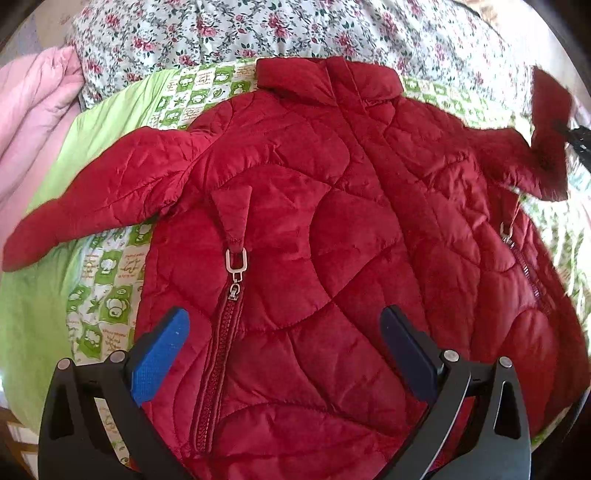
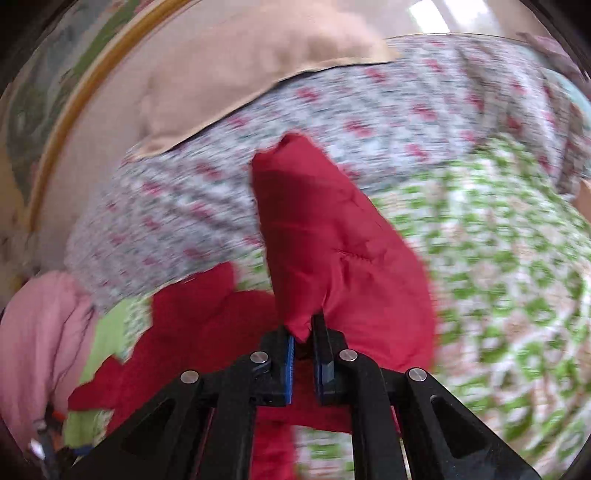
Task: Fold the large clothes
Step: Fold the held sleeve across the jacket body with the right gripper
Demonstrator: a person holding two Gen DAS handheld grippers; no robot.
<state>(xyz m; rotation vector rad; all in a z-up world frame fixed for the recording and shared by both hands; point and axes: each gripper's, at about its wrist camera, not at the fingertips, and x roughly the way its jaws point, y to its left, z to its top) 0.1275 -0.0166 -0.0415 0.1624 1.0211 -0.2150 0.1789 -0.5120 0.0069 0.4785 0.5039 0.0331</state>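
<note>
A red quilted jacket (image 1: 314, 221) lies front up on the bed, collar at the far side, with a zip pocket on either half. Its left sleeve (image 1: 99, 199) stretches out flat over the green sheet. My left gripper (image 1: 284, 350) hovers open above the jacket's lower front, its blue pads wide apart with nothing between them. My right gripper (image 2: 303, 343) is shut on the cuff of the other sleeve (image 2: 332, 240), which is lifted off the bed and stands up from the pads. In the left wrist view that raised sleeve (image 1: 550, 136) shows at the far right, with the right gripper (image 1: 576, 138) at the picture's edge.
A green patterned sheet (image 1: 110, 295) covers the bed under the jacket. A floral quilt (image 1: 221, 33) lies beyond the collar. A pink padded garment (image 1: 33, 110) is heaped at the left. A beige pillow (image 2: 240, 66) and a wooden frame (image 2: 85, 96) sit past the quilt.
</note>
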